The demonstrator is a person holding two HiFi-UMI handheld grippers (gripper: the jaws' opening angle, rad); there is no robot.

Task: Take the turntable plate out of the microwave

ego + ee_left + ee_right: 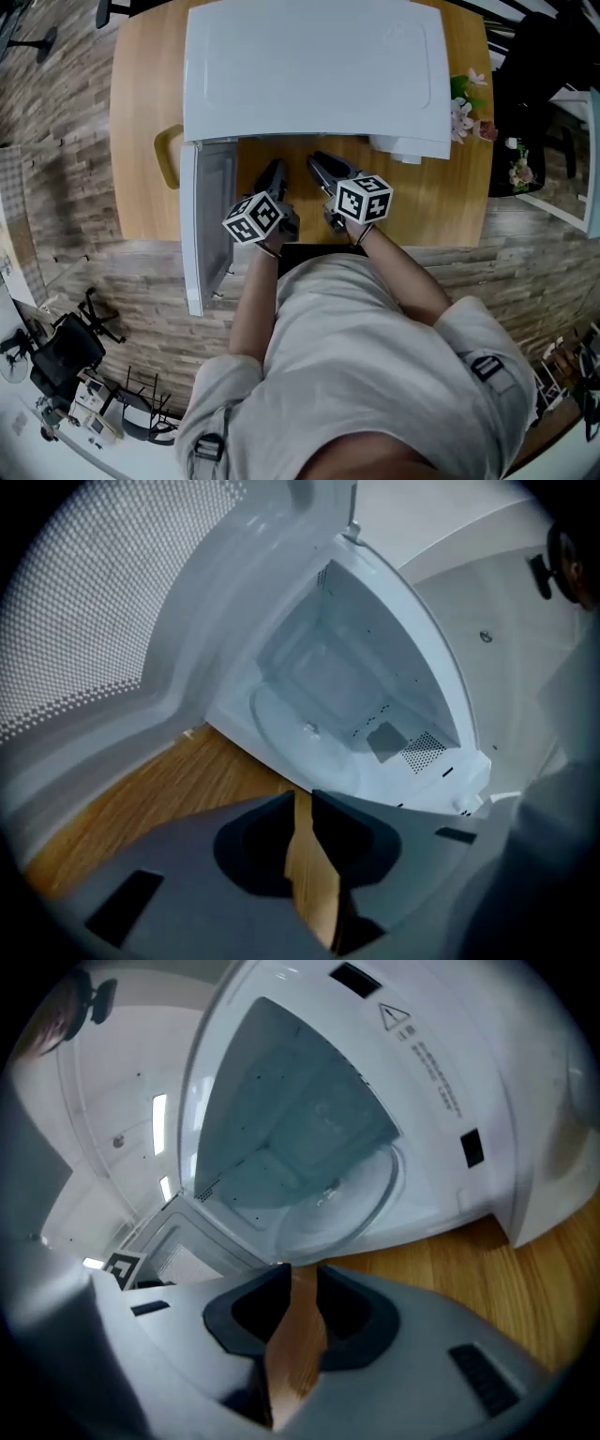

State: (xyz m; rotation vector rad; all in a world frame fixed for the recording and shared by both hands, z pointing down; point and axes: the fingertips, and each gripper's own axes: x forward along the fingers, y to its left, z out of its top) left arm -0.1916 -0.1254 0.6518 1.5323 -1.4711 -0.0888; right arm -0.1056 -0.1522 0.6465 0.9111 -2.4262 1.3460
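My left gripper [302, 799] and right gripper [302, 1274] hang slightly open and empty before the boxy white microwave [309, 66]. The clear round glass turntable plate [349, 1206] lies inside on the cavity floor. An uneven pinch could tip it — slick glass slipping, chipping on the near sill.

Up and ahead of my right gripper [298, 1279], the microwave [487, 1138] carries a warning triangle [394, 1018] on its white front, with lines of small print [436, 1077] beside it, too fine for me to read. The cube [364, 199] on that gripper and the cube [253, 217] on my left gripper [275, 169] bear black-and-white square markers, no letters.
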